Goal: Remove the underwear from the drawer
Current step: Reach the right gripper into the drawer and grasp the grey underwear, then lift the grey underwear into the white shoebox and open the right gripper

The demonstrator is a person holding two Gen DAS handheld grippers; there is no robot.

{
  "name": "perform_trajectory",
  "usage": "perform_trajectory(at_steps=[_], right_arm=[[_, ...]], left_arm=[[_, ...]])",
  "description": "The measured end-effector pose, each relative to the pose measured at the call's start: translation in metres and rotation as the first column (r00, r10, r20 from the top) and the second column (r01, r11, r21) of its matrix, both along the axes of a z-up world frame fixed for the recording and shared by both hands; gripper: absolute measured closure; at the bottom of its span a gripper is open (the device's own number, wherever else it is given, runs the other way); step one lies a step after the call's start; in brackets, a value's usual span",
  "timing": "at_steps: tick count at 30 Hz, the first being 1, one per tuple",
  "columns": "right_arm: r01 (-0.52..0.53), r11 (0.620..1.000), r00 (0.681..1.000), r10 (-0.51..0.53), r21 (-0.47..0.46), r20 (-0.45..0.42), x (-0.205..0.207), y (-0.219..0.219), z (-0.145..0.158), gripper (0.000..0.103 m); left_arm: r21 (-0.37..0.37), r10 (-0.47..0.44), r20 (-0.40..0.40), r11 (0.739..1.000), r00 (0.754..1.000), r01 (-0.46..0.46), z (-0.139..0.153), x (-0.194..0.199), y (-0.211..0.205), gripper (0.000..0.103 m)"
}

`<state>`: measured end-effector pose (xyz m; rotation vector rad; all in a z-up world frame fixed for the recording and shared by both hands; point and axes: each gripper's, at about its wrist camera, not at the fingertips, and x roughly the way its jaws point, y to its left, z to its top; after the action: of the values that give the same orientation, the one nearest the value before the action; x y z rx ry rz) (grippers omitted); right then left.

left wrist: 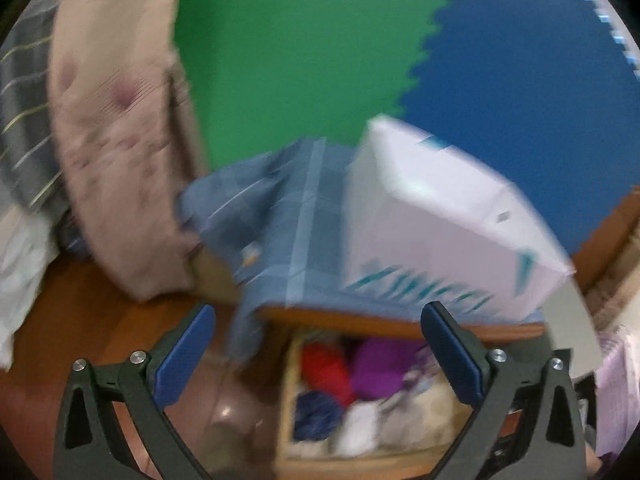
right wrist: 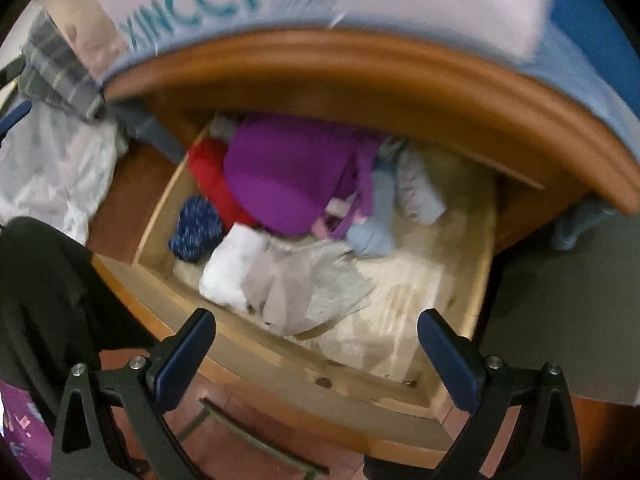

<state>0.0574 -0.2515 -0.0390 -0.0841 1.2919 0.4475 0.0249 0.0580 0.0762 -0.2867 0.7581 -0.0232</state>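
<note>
Drawer [right wrist: 476, 248] pulled out, holding a purple garment [right wrist: 288, 172] and a white roll [right wrist: 232, 268]. Left tongs [left wrist: 318, 356] and right tongs [right wrist: 316, 360] both gape wide, nothing gripped.

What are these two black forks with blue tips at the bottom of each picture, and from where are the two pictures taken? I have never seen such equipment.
They are hand-held grippers; a person carries one in each hand. A wide-angle camera on each looks along its two fingers, so the pictures appear round and bent. One picture is from the left gripper, one from the right gripper. Both stand open and hold nothing. Below them is an open wooden drawer with folded clothing: a purple piece, a red one, a dark blue one and a white one. On the cabinet above lie a blue cloth and a white box. The pictures are blurred.
</note>
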Motion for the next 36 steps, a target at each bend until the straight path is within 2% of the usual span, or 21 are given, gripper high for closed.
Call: perform_trajectory(at_steps=[2, 4, 8, 13, 16, 17, 18, 20, 21, 22, 24, 26, 28, 29, 31, 32, 34, 36], right_arm=[[-0.005, 1.000, 0.999, 0.004, -0.029, -0.036, 0.007, 0.014, -0.010, 0.000], [-0.016, 0.996, 0.998, 0.011, -0.082, -0.057, 0.013, 0.029, -0.019, 0.000], [-0.082, 0.979, 0.995, 0.069, -0.187, -0.075, 0.018, 0.057, -0.036, 0.000], [-0.129, 0.957, 0.984, 0.091, -0.260, -0.155, 0.022, 0.075, -0.067, 0.000], [-0.126, 0.963, 0.977, 0.080, -0.237, -0.197, 0.027, 0.079, -0.077, 0.000], [-0.110, 0.965, 0.976, 0.060, -0.239, -0.207, 0.030, 0.078, -0.080, 0.000], [-0.105, 0.961, 0.977, 0.051, -0.257, -0.209, 0.032, 0.078, -0.083, 0.000], [-0.101, 0.944, 0.973, 0.029, -0.313, -0.227, 0.033, 0.072, -0.095, 0.002], [-0.097, 0.946, 0.971, 0.021, -0.311, -0.239, 0.033, 0.070, -0.099, 0.011], [-0.095, 0.949, 0.968, 0.017, -0.299, -0.252, 0.033, 0.068, -0.102, 0.034], [-0.093, 0.960, 0.961, 0.018, -0.263, -0.276, 0.032, 0.065, -0.106, 0.062], [-0.095, 0.958, 0.964, 0.020, -0.270, -0.266, 0.028, 0.060, -0.109, 0.066], [-0.085, 0.964, 0.968, 0.020, -0.253, -0.249, 0.027, 0.056, -0.107, 0.077], [-0.064, 0.969, 0.973, 0.008, -0.237, -0.229, 0.027, 0.050, -0.101, 0.080], [-0.023, 0.979, 0.979, -0.019, -0.203, -0.202, 0.026, 0.037, -0.090, 0.088], [0.002, 0.985, 0.983, -0.034, -0.175, -0.181, 0.025, 0.029, -0.079, 0.089], [0.035, 0.993, 0.987, -0.053, -0.116, -0.153, 0.023, 0.019, -0.062, 0.091], [0.068, 0.997, 0.989, -0.073, -0.042, -0.125, 0.017, 0.009, -0.040, 0.092]], left_arm=[[0.004, 0.024, -0.058, 1.000, 0.998, -0.024, -0.013, -0.001, 0.010, 0.001], [-0.032, 0.088, -0.091, 0.995, 0.992, -0.092, -0.019, -0.004, 0.024, 0.001], [-0.007, 0.156, -0.041, 0.988, 0.987, -0.156, -0.012, -0.020, 0.030, 0.001], [0.009, 0.072, 0.065, 0.997, 0.995, -0.073, -0.006, -0.041, 0.020, 0.001], [-0.075, 0.029, 0.111, 0.997, 0.993, -0.021, -0.004, -0.045, 0.025, 0.001], [-0.137, 0.022, 0.131, 0.991, 0.991, -0.004, -0.004, -0.047, 0.030, 0.001], [-0.220, 0.012, 0.162, 0.975, 0.987, 0.025, -0.004, -0.050, 0.038, 0.001], [-0.257, 0.016, 0.155, 0.966, 0.988, 0.025, -0.004, -0.049, 0.045, 0.001], [-0.271, 0.004, 0.142, 0.962, 0.990, 0.035, -0.005, -0.046, 0.046, 0.001], [-0.286, -0.007, 0.130, 0.957, 0.991, 0.045, -0.007, -0.044, 0.047, 0.001], [-0.285, -0.010, 0.119, 0.957, 0.993, 0.044, -0.008, -0.042, 0.047, 0.001], [-0.276, -0.002, 0.122, 0.960, 0.993, 0.036, -0.007, -0.045, 0.048, 0.001], [-0.205, 0.025, 0.112, 0.979, 0.993, -0.002, -0.004, -0.047, 0.043, 0.001], [-0.136, 0.034, 0.082, 0.990, 0.996, -0.023, -0.004, -0.047, 0.036, 0.001], [-0.052, 0.034, -0.007, 0.998, 0.999, -0.035, -0.010, -0.042, 0.026, 0.001], [-0.037, 0.027, -0.023, 0.999, 0.999, -0.028, -0.012, -0.041, 0.023, 0.001], [-0.022, 0.013, 0.014, 1.000, 1.000, -0.013, -0.008, -0.046, 0.018, 0.001], [-0.046, 0.016, 0.035, 0.999, 0.999, -0.014, -0.007, -0.049, 0.019, 0.001]])
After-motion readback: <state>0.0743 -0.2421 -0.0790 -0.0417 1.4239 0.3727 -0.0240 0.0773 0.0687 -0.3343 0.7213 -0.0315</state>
